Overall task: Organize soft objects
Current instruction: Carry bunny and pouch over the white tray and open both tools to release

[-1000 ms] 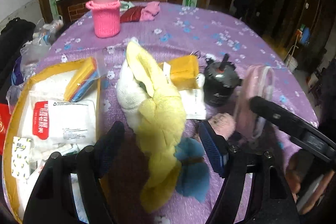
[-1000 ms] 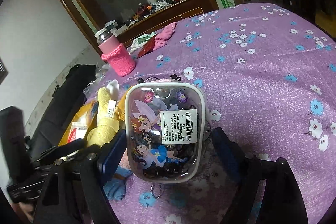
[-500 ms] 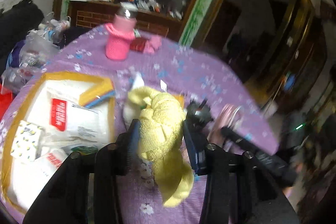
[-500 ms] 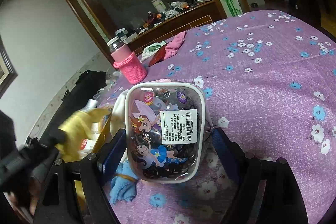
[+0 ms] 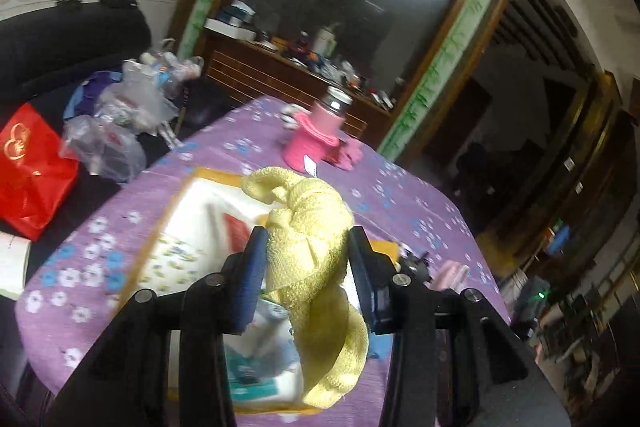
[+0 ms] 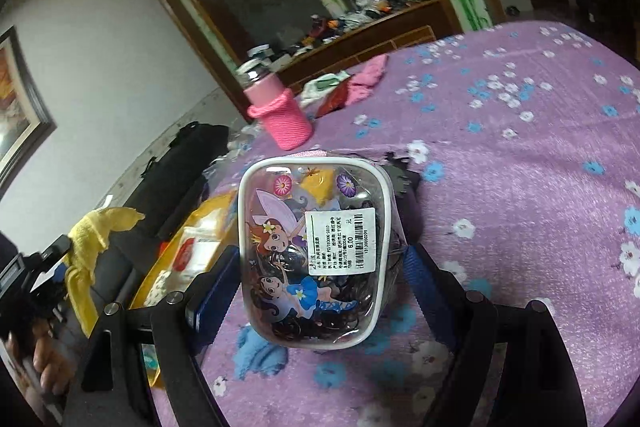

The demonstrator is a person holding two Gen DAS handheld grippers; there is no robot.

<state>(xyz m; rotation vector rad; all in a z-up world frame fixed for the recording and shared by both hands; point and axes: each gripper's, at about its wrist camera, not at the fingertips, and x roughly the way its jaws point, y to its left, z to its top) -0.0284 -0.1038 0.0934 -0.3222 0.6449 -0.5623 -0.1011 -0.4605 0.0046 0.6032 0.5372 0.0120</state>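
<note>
White price sticker [image 6: 342,239] on clear cartoon pouch [image 6: 316,255], barcode, "6.00", number "1313006029" partly legible

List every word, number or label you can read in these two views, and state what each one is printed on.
"6.00" and "1313006029?", last digit unsure: white price sticker on the clear fairy pouch.
Remaining Chinese lines on that sticker: too small to read.
Red label on the white packet in the yellow tray: blurred.
Gold design on the red bag: no readable text.

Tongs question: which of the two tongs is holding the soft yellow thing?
The left tongs grip the yellow knitted cloth, lifted above the tray. The right tongs hold a clear cartoon pouch instead.
</note>
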